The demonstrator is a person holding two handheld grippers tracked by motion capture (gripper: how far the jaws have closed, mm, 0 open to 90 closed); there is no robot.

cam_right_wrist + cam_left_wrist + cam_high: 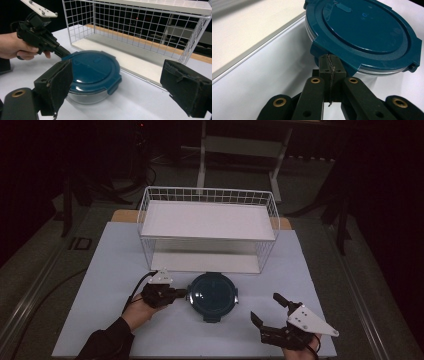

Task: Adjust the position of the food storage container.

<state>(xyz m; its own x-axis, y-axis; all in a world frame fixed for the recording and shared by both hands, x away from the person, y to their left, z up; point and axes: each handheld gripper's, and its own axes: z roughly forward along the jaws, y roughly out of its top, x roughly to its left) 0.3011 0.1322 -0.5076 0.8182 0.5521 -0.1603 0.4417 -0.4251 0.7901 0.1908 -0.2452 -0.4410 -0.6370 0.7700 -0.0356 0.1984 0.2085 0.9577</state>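
Observation:
A round glass container with a dark teal clip-on lid (212, 292) (367, 30) (92, 67) sits on the white table, just in front of the wire rack. My left gripper (182, 293) (329, 58) (66, 53) is shut. Its tips press against the clip tab on the lid's left side, and nothing shows between the jaws. My right gripper (267, 307) (122, 85) is wide open to the right of the container, near the table's front edge. It is clear of the container and points toward it.
A white two-tier wire rack (207, 237) (140, 22) stands behind the container, both shelves bare. The white table top (115, 270) extends to the left and right. A hand (15, 47) holds the left gripper.

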